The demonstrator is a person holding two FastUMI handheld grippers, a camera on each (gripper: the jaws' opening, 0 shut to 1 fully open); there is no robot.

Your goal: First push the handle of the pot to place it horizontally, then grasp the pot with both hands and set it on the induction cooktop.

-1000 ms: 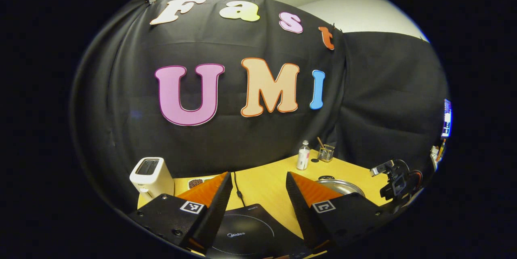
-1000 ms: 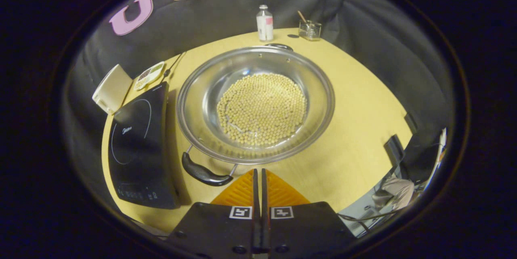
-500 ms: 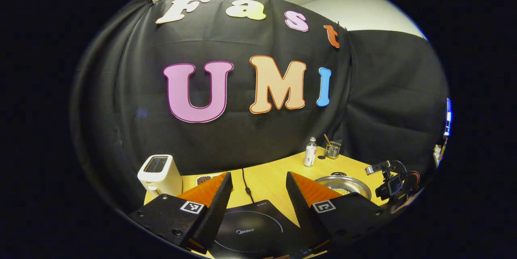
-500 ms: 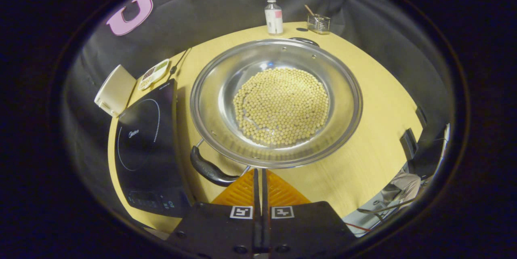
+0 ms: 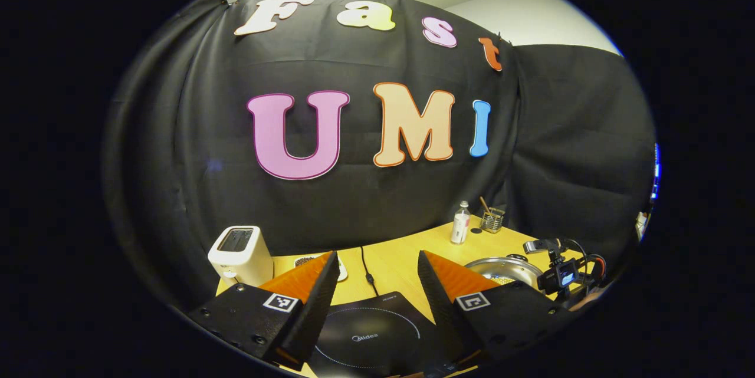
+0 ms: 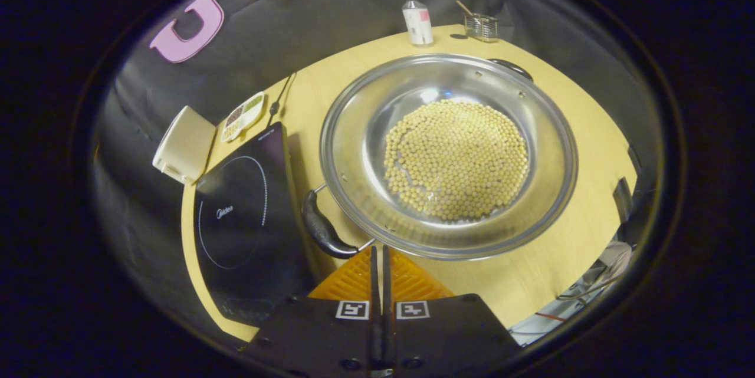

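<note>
My right tongs (image 6: 377, 257) are closed with nothing between them, their tips at the pot's black handle (image 6: 321, 229). The pot (image 6: 448, 154) stands on the yellow surface (image 6: 566, 260), beside the induction cooktop (image 6: 242, 219). My left tongs (image 5: 377, 269) are open above the cooktop.

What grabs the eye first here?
In the right gripper view, a wide steel pot full of pale beans sits mid-table. A black induction cooktop lies on its left. The shut right gripper points at the pot's black handle.
</note>
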